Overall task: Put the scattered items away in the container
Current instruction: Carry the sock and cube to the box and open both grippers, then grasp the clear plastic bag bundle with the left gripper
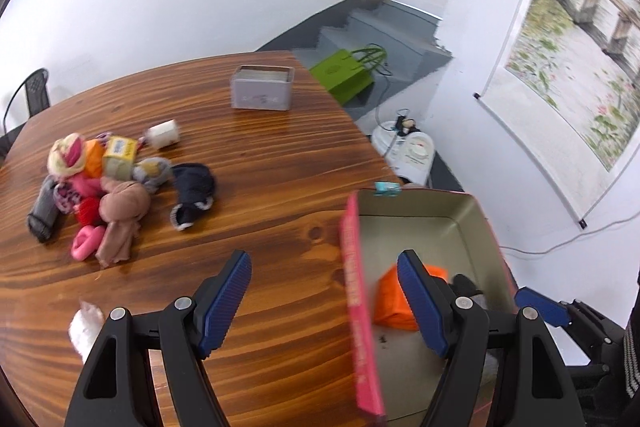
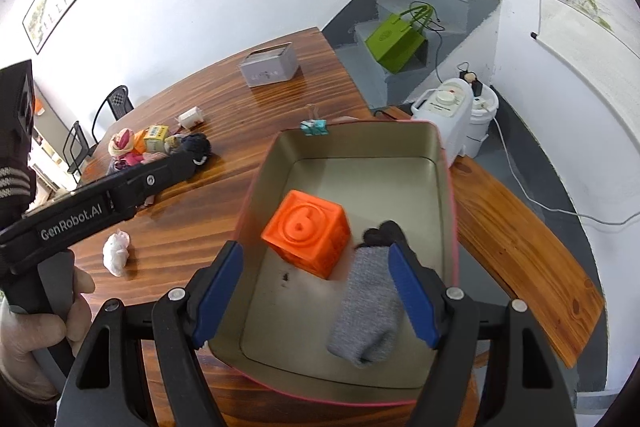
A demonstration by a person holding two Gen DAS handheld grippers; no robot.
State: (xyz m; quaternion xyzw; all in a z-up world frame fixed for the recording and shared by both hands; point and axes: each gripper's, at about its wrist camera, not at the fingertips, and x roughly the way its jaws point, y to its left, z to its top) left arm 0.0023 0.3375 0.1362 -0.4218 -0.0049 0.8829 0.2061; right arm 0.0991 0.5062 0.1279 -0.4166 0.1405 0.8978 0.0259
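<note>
Pink-walled and dull gold inside, the container (image 2: pixel 436 147) sits at the edge of the wooden surface (image 1: pixel 260 155) and serves as the landmark. Inside it lie an orange cube (image 2: pixel 308 237) with a raised figure on top and, just beside the cube, a grey sock (image 2: pixel 366 311) with a dark cuff. A teal binder clip (image 2: pixel 315 127) grips the container's far rim.

Above the container's near end hovers the right gripper (image 2: pixel 316 295), its blue-padded fingers (image 2: pixel 218 295) spread wide and grasping nothing; the sock lies below, against the right finger. At the container's left wall, the left gripper (image 1: pixel 324 305) straddles the pink rim, fingers (image 1: pixel 224 303) likewise released, one over the surface and one over the inside. A bare hand (image 2: pixel 44 323) holds its handle.

Left of the container, well apart, a heap of rolled socks (image 1: pixel 96 195) rests with a small yellow box (image 1: pixel 118 157). A white bundle (image 2: pixel 116 253) lies nearer. Beyond the container stands a grey tin (image 1: pixel 262 87).
</note>
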